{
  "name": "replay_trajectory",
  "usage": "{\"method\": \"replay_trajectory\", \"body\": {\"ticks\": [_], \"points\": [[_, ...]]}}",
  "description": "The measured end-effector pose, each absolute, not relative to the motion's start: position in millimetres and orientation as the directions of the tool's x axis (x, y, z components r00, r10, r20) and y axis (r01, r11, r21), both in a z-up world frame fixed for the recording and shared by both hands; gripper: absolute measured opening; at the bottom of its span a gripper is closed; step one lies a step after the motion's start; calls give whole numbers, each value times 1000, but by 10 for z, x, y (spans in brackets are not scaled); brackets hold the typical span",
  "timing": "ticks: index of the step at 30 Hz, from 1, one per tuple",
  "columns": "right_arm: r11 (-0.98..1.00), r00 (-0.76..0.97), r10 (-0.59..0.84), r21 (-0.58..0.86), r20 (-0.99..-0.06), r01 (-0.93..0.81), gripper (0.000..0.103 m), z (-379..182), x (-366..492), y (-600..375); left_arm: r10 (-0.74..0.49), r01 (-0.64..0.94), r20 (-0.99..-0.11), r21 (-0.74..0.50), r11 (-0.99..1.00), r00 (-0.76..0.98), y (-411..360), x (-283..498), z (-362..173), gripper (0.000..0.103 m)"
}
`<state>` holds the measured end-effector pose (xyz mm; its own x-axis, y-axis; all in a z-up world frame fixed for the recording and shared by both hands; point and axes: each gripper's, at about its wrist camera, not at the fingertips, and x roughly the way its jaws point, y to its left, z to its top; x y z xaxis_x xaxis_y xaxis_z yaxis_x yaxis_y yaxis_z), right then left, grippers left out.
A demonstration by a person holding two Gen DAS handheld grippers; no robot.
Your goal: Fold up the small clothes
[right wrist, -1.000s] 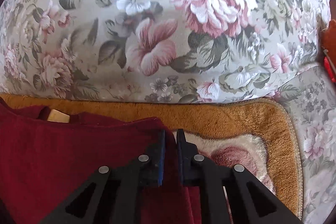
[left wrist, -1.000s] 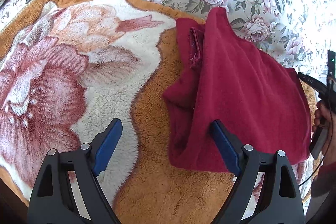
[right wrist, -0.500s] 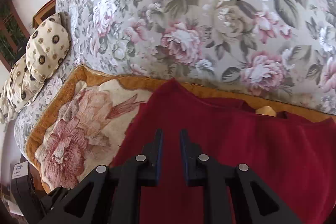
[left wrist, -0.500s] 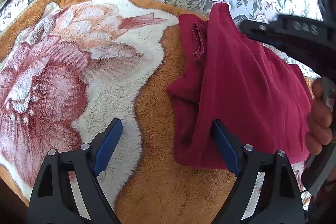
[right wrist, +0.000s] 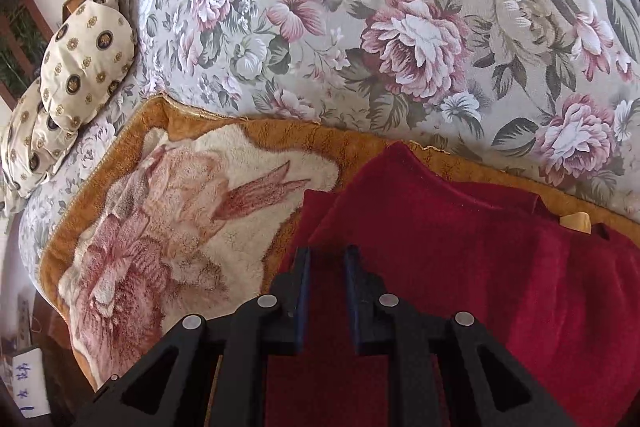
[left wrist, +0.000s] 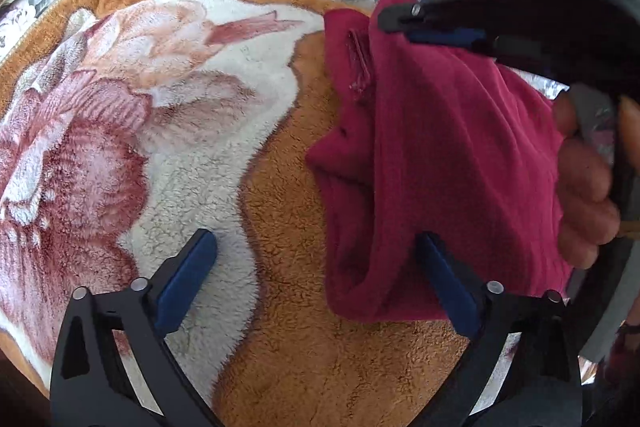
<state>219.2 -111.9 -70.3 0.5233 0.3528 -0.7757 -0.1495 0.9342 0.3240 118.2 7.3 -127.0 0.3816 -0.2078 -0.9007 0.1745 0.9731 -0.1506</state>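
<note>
A dark red garment [left wrist: 440,163] lies partly folded on an orange fleece blanket [left wrist: 280,347] with a big flower print. My left gripper [left wrist: 316,275] is open wide, low over the blanket, its right finger at the garment's near edge. My right gripper [right wrist: 326,259] hovers over the garment [right wrist: 460,267] near its left edge; the jaws stand a narrow gap apart with red cloth showing between them. In the left wrist view the right gripper [left wrist: 440,31] reaches in from the right over the garment's far corner.
A floral sofa back [right wrist: 400,27] rises behind the blanket. Two patterned cushions [right wrist: 80,67] lie at the far left end. The blanket's left part [left wrist: 120,147] holds no clothes.
My right gripper has swung left across the garment, carrying cloth over so the fold covers more. Its jaws have opened slightly. My left gripper has stayed put.
</note>
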Motion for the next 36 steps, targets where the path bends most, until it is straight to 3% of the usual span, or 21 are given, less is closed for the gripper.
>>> {"method": "replay_trajectory", "body": {"ticks": [8, 13, 18, 22, 29, 36], "points": [[932, 554, 343, 348, -759, -101, 21, -653, 2225, -1237, -226, 177, -904, -171, 969, 363, 105, 1198, -1283, 102], [921, 446, 384, 370, -809, -120, 35, -854, 2489, -1077, -238, 198, -907, -177, 964, 349, 179, 1182, -1262, 102], [927, 472, 374, 336, -799, -166, 36, -643, 2447, -1029, -305, 186, -882, -252, 950, 359, 305, 1053, -1127, 102], [938, 466, 346, 298, -814, -176, 44, -536, 2465, -994, -339, 182, -863, -290, 940, 376, 311, 1026, -1096, 102], [953, 354, 285, 225, -891, -201, 45, -761, 2656, -792, -323, 148, -864, -287, 946, 388, 215, 1096, -1179, 102], [963, 330, 175, 92, -928, -253, 55, -958, 2748, -549, -317, 167, -862, -272, 948, 396, 141, 1141, -1196, 101]]}}
